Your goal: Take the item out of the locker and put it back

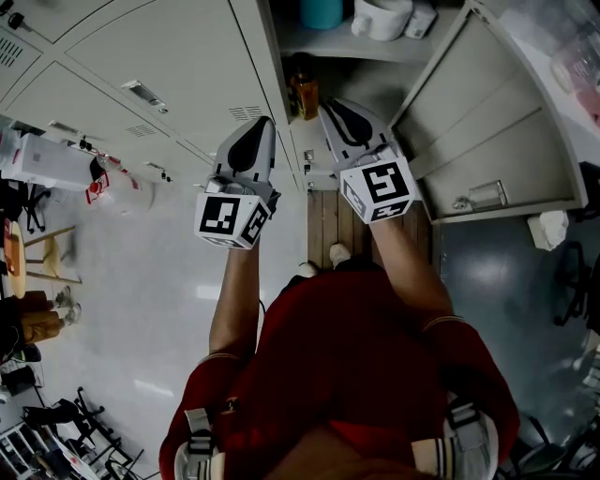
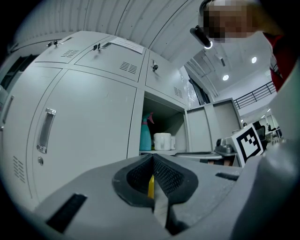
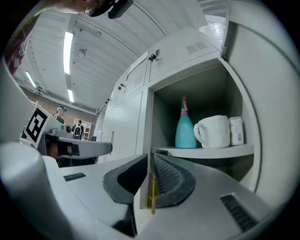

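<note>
The open locker holds a shelf [image 3: 206, 151] with a teal spray bottle [image 3: 186, 129], a white mug [image 3: 215, 131] and a small white container [image 3: 236, 130] in a row. In the head view the bottle [image 1: 322, 11] and mug [image 1: 380, 17] sit at the top edge. My right gripper [image 1: 337, 108] points at the locker opening below the shelf, jaws together on nothing [image 3: 150, 157]. My left gripper [image 1: 253, 127] hangs beside it in front of the closed door, also shut and empty [image 2: 152, 157]. Both stand well short of the items.
The locker door [image 1: 487, 141] stands swung out to the right. An amber bottle [image 1: 305, 94] stands in the compartment under the shelf. Closed locker doors [image 1: 141, 84] with a handle [image 2: 44, 129] fill the left. Wooden boards [image 1: 328, 225] lie underfoot; clutter lines the floor's left edge.
</note>
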Demonstrator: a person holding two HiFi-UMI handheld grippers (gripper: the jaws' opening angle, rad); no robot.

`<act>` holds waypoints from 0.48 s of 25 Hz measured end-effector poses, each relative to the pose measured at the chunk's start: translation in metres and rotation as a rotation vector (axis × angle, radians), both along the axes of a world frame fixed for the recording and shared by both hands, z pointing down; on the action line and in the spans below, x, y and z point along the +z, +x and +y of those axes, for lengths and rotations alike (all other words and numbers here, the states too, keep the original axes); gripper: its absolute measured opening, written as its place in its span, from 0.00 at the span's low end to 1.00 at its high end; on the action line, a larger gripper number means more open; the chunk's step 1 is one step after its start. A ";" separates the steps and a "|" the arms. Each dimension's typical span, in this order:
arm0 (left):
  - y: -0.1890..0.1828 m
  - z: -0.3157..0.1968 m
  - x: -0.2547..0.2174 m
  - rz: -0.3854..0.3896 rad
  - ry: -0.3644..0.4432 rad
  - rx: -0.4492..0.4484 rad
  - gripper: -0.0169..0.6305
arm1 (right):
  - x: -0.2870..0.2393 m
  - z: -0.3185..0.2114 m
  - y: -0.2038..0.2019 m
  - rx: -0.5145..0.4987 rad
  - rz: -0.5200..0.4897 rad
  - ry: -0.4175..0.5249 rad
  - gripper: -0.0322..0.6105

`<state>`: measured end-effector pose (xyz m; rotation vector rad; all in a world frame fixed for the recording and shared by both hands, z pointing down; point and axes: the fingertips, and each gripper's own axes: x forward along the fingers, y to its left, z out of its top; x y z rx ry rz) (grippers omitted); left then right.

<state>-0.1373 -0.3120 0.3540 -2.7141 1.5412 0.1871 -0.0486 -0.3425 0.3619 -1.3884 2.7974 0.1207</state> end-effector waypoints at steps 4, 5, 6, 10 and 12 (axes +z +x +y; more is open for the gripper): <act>0.005 0.005 -0.005 -0.003 0.014 0.011 0.04 | -0.023 0.019 0.001 -0.016 -0.024 0.038 0.08; 0.007 0.007 -0.006 -0.005 0.016 0.015 0.03 | -0.027 0.023 0.001 -0.020 -0.030 0.044 0.07; 0.008 0.009 -0.008 -0.008 0.019 0.018 0.04 | -0.030 0.028 0.001 -0.025 -0.036 0.048 0.06; 0.014 0.020 -0.017 -0.020 0.040 0.030 0.03 | -0.041 0.043 0.002 -0.048 -0.052 0.061 0.05; 0.017 0.027 -0.023 -0.024 0.056 0.036 0.04 | -0.041 0.050 0.003 -0.052 -0.060 0.054 0.05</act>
